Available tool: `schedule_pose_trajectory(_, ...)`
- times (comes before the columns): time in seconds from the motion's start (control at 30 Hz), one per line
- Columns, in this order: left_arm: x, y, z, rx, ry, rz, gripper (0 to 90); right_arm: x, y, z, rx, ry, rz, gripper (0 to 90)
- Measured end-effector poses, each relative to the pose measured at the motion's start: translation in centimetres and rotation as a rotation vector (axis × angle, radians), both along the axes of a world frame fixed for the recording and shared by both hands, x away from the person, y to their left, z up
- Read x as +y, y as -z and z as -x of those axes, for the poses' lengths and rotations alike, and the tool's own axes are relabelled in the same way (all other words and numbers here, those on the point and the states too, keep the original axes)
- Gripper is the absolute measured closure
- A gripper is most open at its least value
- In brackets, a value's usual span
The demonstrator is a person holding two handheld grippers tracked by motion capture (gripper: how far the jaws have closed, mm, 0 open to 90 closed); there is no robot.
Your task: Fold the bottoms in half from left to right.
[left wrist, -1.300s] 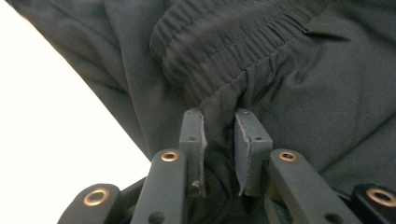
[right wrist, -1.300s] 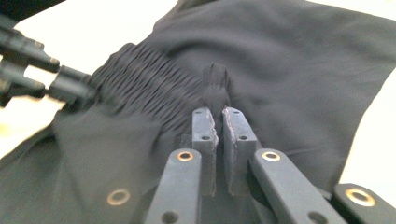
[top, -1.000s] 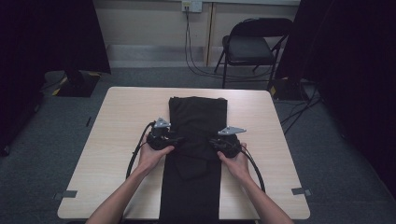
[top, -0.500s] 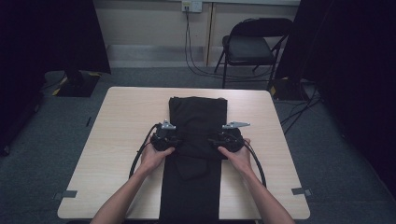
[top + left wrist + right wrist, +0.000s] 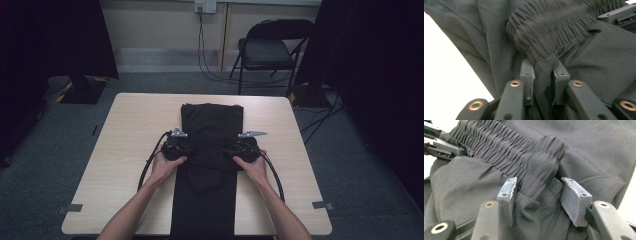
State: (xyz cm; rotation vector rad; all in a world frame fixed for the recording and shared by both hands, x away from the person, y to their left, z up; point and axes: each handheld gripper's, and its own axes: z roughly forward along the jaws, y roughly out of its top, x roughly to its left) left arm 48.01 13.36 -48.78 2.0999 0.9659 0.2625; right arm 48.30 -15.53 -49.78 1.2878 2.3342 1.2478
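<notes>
A black garment (image 5: 212, 125) with an elastic waistband lies lengthwise down the middle of the table and hangs over the near edge. My left gripper (image 5: 191, 149) is at its left edge. In the left gripper view, the left gripper (image 5: 543, 75) has just been closing and now pinches a fold of waistband (image 5: 549, 27) between its pads. My right gripper (image 5: 228, 150) is at the right edge. Its jaws have also just been closing, and the right gripper (image 5: 537, 192) squeezes a bunched waistband corner (image 5: 541, 167).
The light wooden table (image 5: 135, 130) has bare surface on both sides of the garment. A black folding chair (image 5: 267, 50) stands beyond the far edge. Cables (image 5: 210, 70) run down the wall and across the floor. A black cable (image 5: 150, 165) loops from the left gripper.
The right gripper has shifted slightly outward and a little farther up the table at the garment's right edge. The left hand has hardly moved.
</notes>
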Motion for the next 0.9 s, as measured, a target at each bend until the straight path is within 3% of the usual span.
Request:
schedule_pose_trajectory(0.03, -0.1, -0.2, 0.0, -0.007, -0.002, 0.012, 78.6, 0.1, -0.1, 0.1, -0.006, -0.009, 0.004, 63.2)
schedule_pose_trajectory(0.07, -0.1, -0.2, 0.0, -0.007, -0.002, 0.012, 79.3, 0.1, -0.1, 0.1, -0.006, -0.009, 0.004, 63.2)
schedule_pose_trajectory(0.1, -0.1, -0.5, 0.1, -0.019, -0.013, 0.028, 79.8, 0.6, -0.5, 0.4, -0.043, -0.016, 0.034, 71.8)
schedule_pose_trajectory(0.17, 0.0, -1.1, 0.1, -0.031, -0.013, 0.048, 80.0, 0.8, -1.1, 0.4, -0.059, -0.012, 0.042, 74.6)
schedule_pose_trajectory(0.27, 0.2, -2.3, 0.3, -0.058, -0.015, 0.076, 80.1, 0.6, -2.3, 0.4, -0.084, 0.002, 0.007, 75.8)
schedule_pose_trajectory(0.3, 0.4, -4.1, 0.3, -0.089, -0.014, 0.118, 80.1, 0.5, -3.9, 0.4, -0.116, 0.011, -0.022, 76.4)
schedule_pose_trajectory(0.33, 0.4, -4.1, 0.3, -0.089, -0.014, 0.118, 80.2, 0.5, -3.9, 0.4, -0.116, 0.011, -0.022, 76.4)
schedule_pose_trajectory(0.37, 0.4, -6.3, 0.5, -0.133, -0.008, 0.145, 80.2, 0.4, -5.7, 0.5, -0.148, 0.013, -0.040, 76.9)
schedule_pose_trajectory(0.53, 0.8, -11.8, 1.9, -0.245, 0.009, 0.223, 80.2, -0.1, -11.5, 1.1, -0.259, 0.016, -0.106, 77.5)
schedule_pose_trajectory(0.57, 1.0, -12.8, 2.2, -0.266, 0.009, 0.234, 80.2, -0.2, -12.8, 1.3, -0.282, 0.013, -0.121, 77.7)
schedule_pose_trajectory(0.6, 1.0, -12.8, 2.2, -0.266, 0.009, 0.234, 80.2, -0.3, -14.0, 1.6, -0.306, 0.006, -0.131, 77.8)
schedule_pose_trajectory(0.63, 1.2, -14.9, 2.8, -0.300, 0.013, 0.253, 80.2, -0.3, -15.2, 1.9, -0.322, -0.002, -0.139, 77.9)
schedule_pose_trajectory(0.7, 1.4, -17.0, 3.5, -0.338, 0.019, 0.261, 80.2, -0.3, -17.3, 2.6, -0.366, -0.013, -0.142, 78.0)
schedule_pose_trajectory(0.73, 1.4, -17.0, 3.5, -0.338, 0.019, 0.261, 80.2, -0.3, -17.3, 2.6, -0.366, -0.013, -0.142, 78.0)
schedule_pose_trajectory(0.77, 1.5, -19.0, 4.4, -0.388, 0.036, 0.269, 80.2, -0.3, -19.3, 3.3, -0.404, -0.022, -0.156, 78.0)
schedule_pose_trajectory(0.9, 1.4, -23.0, 6.2, -0.453, 0.058, 0.317, 80.1, -0.7, -23.0, 4.6, -0.482, -0.033, -0.207, 78.3)
